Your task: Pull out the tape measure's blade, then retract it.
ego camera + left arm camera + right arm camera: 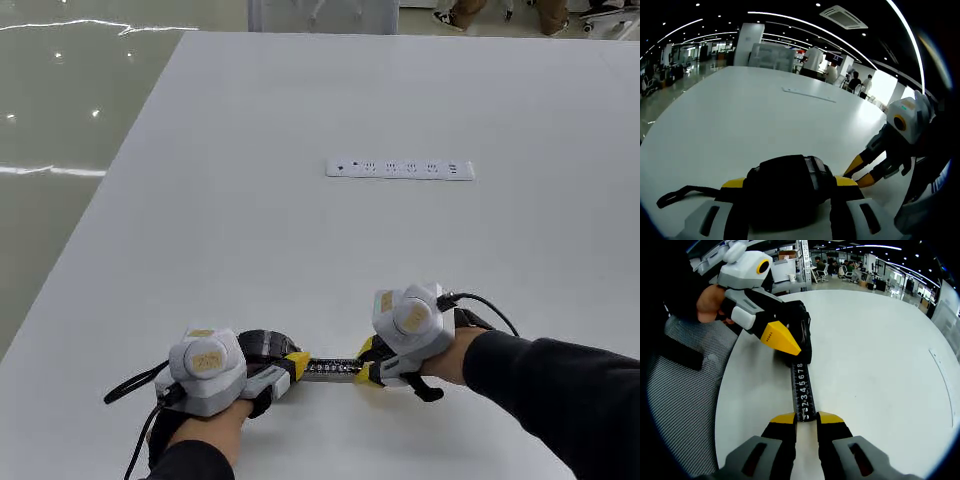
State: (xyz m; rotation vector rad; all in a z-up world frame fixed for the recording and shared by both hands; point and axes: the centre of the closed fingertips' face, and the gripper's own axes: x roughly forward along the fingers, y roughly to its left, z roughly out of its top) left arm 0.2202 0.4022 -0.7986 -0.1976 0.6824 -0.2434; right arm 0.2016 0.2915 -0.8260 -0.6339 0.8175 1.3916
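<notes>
- The tape measure (801, 327) is resting on the table (300, 150), the left gripper (288, 364) clamping its black case.
- Its blade (800, 385) is sticking out a short way (numbers up), the right gripper (806, 418) pinching its end.
- A power strip (400, 169) is lying well beyond.

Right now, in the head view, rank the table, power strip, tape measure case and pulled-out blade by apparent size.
1. Table.
2. Power strip, though farther away.
3. Tape measure case, partly hidden by the left gripper, so its place against the strip is unsure.
4. Blade, smallest.
</notes>
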